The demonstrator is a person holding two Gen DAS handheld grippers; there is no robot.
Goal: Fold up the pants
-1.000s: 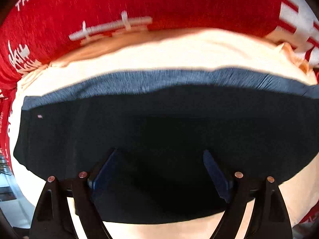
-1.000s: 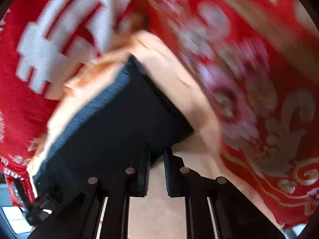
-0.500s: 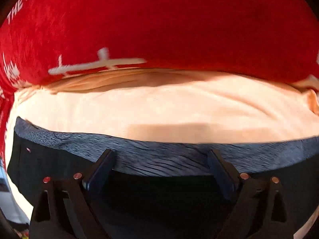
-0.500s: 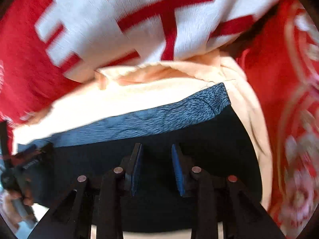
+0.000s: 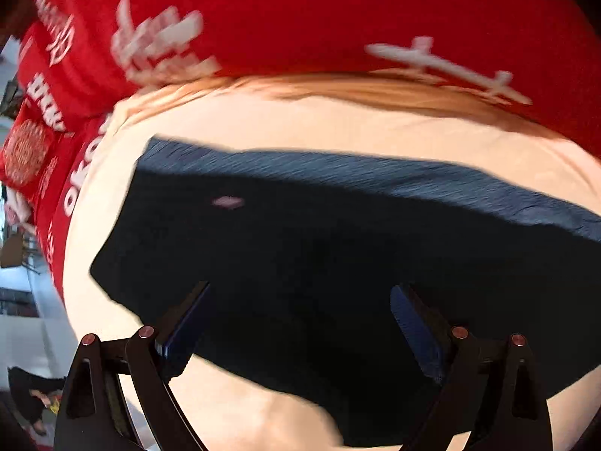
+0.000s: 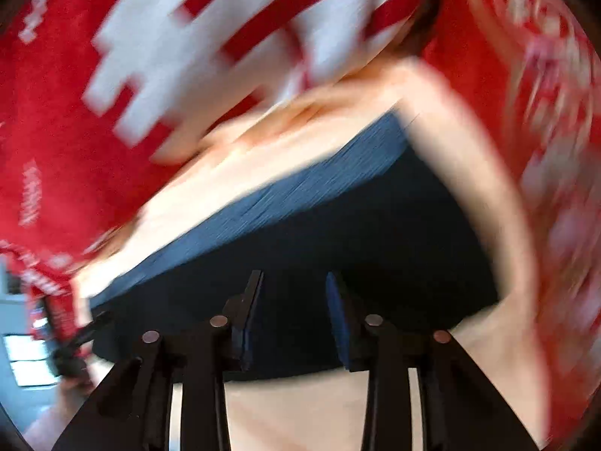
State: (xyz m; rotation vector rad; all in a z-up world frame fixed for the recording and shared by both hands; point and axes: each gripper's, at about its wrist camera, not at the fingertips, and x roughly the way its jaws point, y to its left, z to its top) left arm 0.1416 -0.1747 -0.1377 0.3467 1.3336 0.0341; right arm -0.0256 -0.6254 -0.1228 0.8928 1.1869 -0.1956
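Note:
The dark navy pants lie folded into a compact block on a peach cloth, with a lighter blue ribbed waistband along the far edge. My left gripper is wide open and empty, hovering over the near part of the pants. In the right wrist view the same pants fill the middle. My right gripper is open by a moderate gap, empty, over the near edge of the pants. Both views are blurred by motion.
A red cloth with white lettering covers the surface beyond and around the peach cloth. It shows in the right wrist view too. A room floor shows at the far left.
The left gripper has pulled back and swung left, so more of the pants shows. The right gripper has opened wider, from nearly shut, and the view has tilted. Both cameras are moving.

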